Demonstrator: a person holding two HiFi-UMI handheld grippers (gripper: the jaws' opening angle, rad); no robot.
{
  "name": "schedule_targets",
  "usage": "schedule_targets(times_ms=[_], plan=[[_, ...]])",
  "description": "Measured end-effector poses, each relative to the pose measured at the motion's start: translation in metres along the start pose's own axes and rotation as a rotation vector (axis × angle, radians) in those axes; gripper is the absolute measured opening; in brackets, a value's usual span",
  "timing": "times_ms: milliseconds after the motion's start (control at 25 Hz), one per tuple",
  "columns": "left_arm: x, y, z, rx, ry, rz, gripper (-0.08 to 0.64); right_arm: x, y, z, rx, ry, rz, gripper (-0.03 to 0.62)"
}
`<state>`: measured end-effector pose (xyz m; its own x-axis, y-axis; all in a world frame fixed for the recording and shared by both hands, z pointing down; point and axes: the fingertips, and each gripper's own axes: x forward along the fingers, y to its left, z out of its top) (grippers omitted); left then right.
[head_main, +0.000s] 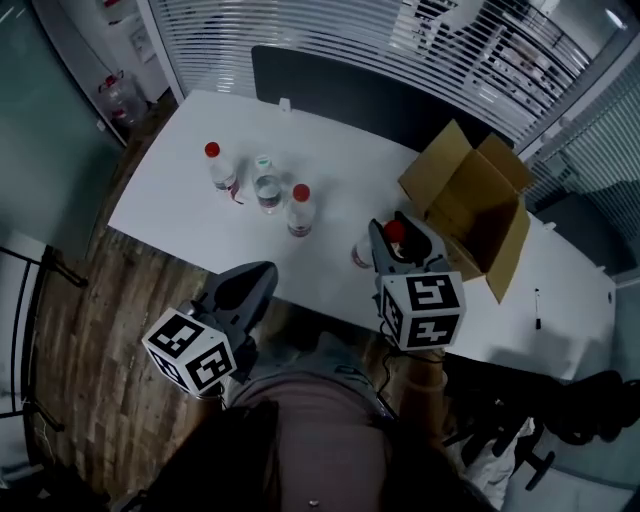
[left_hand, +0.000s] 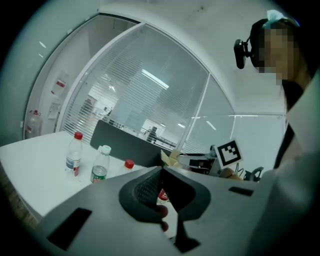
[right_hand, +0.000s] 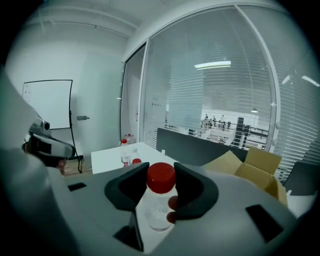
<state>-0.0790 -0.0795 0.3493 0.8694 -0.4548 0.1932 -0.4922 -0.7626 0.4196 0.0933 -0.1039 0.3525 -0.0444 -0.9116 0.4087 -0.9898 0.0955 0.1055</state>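
Left gripper (left_hand: 161, 175): jaws pressed together, empty, held off the table (head_main: 180, 205). Right gripper (right_hand: 161, 187) clamps the red-capped bottle (right_hand: 159, 205) high at the neck (smooth plastic), near the table's front edge. It may swing, slip out and roll into the three standing bottles (head_main: 268, 188) beyond.

Clear, glossy plastic bottle (right_hand: 157, 210), smooth red cap (right_hand: 161, 177), in the right gripper (right_hand: 161, 186) of matt grey plastic; matt brown cardboard box (head_main: 470, 205) at the smooth white tabletop's (head_main: 180, 200) right edge; wood-plank floor (head_main: 90, 320).
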Motion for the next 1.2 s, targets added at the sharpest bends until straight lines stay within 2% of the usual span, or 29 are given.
schedule_targets(times_ms=[400, 560, 800, 1200], plan=[[-0.015, 0.012, 0.0, -0.039, -0.097, 0.14, 0.009, 0.041, 0.03, -0.018, -0.07, 0.058, 0.157, 0.169], [-0.024, 0.016, 0.004, -0.048, -0.096, 0.219, 0.009, 0.054, 0.043, -0.027, -0.091, 0.083, 0.211, 0.169], [-0.036, 0.02, 0.001, -0.067, -0.119, 0.292, 0.009, 0.068, 0.064, -0.04, -0.124, 0.118, 0.284, 0.17], [-0.053, 0.026, -0.004, -0.077, -0.133, 0.347, 0.009, 0.081, 0.087, -0.057, -0.132, 0.16, 0.344, 0.17]])
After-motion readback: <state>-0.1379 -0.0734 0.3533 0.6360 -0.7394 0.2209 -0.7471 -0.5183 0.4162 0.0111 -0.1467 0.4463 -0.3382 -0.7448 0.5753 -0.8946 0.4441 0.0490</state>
